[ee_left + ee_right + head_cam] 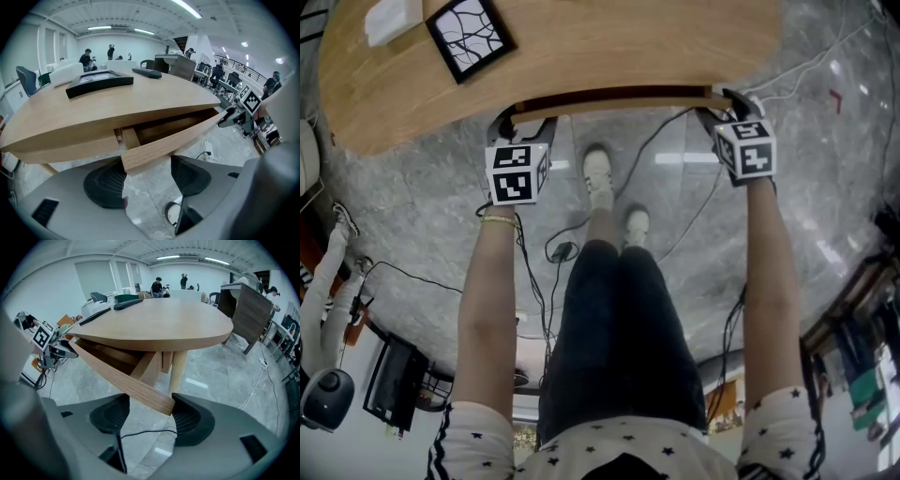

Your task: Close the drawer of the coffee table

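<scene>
Nearly done, not finished: the curved light-wood drawer (173, 140) sticks out a little from the near edge of the oval light-wood bench (581, 47), with a dark gap showing above it. The left claw (147, 176) is spread, the drawer front's left end between its jaws. The right claw (147, 414) is spread around the right end. What's left, I judge, is a push far-wards until flush.
</scene>
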